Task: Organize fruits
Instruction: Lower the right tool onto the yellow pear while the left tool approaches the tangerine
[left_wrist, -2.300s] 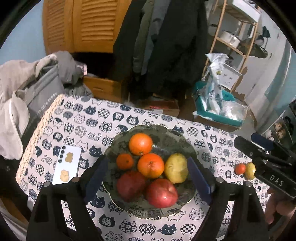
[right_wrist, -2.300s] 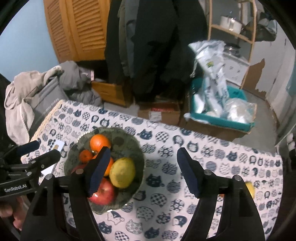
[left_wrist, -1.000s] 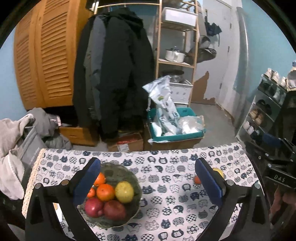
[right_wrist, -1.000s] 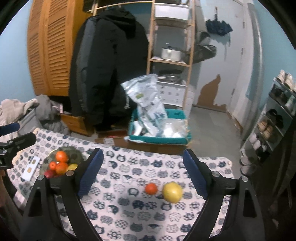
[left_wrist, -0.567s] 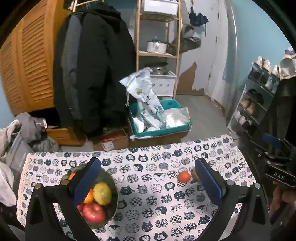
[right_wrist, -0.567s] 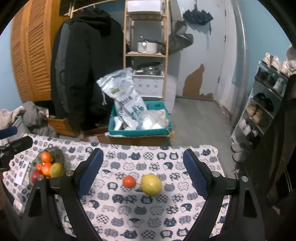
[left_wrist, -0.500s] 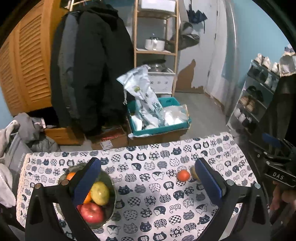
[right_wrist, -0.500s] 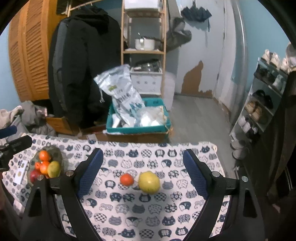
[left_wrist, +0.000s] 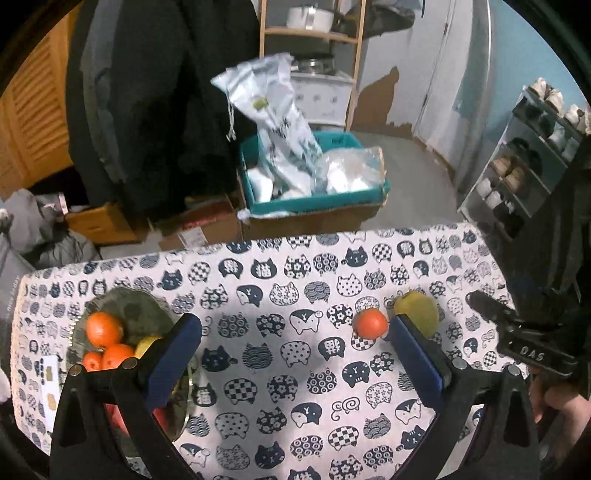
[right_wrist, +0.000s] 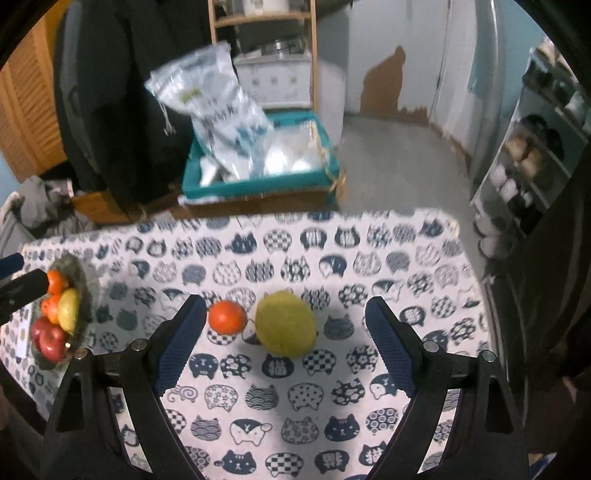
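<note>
Currently, item one: right gripper (right_wrist: 284, 328), jaws wide apart and gripping nothing, pointing down at two loose fruits on the cat-print tablecloth (right_wrist: 332, 413).

Loose fruit, count two: one small orange (right_wrist: 227, 316) and one yellow-green pear (right_wrist: 285, 324), just beside each other, the orange at 9 o'clock of the pear. Both lie between the blue pads in the right wrist view, neither touched.

Item two: left gripper (left_wrist: 295, 358), jaws likewise wide apart, empty, over bare cloth between the bowl and the loose pair.

Bowl (left_wrist: 140, 310), count one, at 9 o'clock on the table. Contents visible: three oranges, one yellow fruit, two red apples; the left gripper partly hides it, so more may sit unseen.

Handling note, a judgement: take one fruit at a time. Centre the pads on the pear alone, clear of the orange, then close gently across its widest part so that it does not roll. The orange is likely to be nudged otherwise.
</note>
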